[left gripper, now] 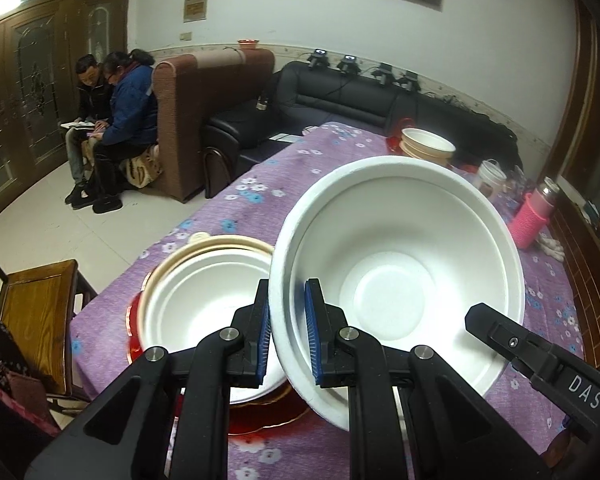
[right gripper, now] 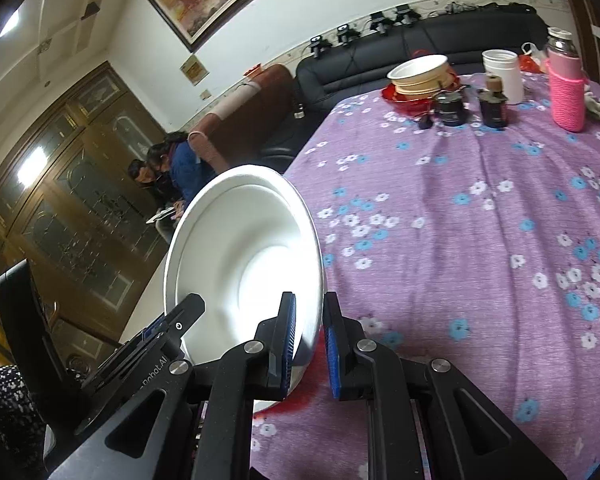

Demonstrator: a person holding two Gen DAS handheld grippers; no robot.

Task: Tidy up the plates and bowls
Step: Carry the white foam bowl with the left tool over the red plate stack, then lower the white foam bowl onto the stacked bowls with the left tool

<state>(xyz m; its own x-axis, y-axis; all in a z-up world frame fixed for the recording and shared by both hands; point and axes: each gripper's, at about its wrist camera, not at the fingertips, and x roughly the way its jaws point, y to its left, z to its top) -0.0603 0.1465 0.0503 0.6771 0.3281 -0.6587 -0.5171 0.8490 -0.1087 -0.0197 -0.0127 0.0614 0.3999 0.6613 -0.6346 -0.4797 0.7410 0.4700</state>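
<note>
**White bowl carried by both grippers above the near stack**

White moulded-pulp bowl [left gripper: 396, 276] is hanging tilted in the air, pinched at its rim from two sides. The left gripper [left gripper: 288, 336] is clamping the rim at about seven o'clock of the bowl, one blue pad inside, one outside; the right gripper [right gripper: 310, 344] is gripping the opposite rim edge in the same way. Both hands are equally near, each holding its own side.

Directly at nine o'clock of the held bowl, and lower, the near stack of white and cream bowls [left gripper: 204, 300] is sitting on a red plate [left gripper: 260, 420]. I judge this stack the likelier landing place: the bowl needs levelling first.

At twelve o'clock across the purple flowered tablecloth [right gripper: 460, 240] a second bowl stack [right gripper: 420, 74], a white jar [right gripper: 502, 74] and a pink-sleeved bottle [right gripper: 566, 88] are standing well apart, obstructing nothing.
</note>
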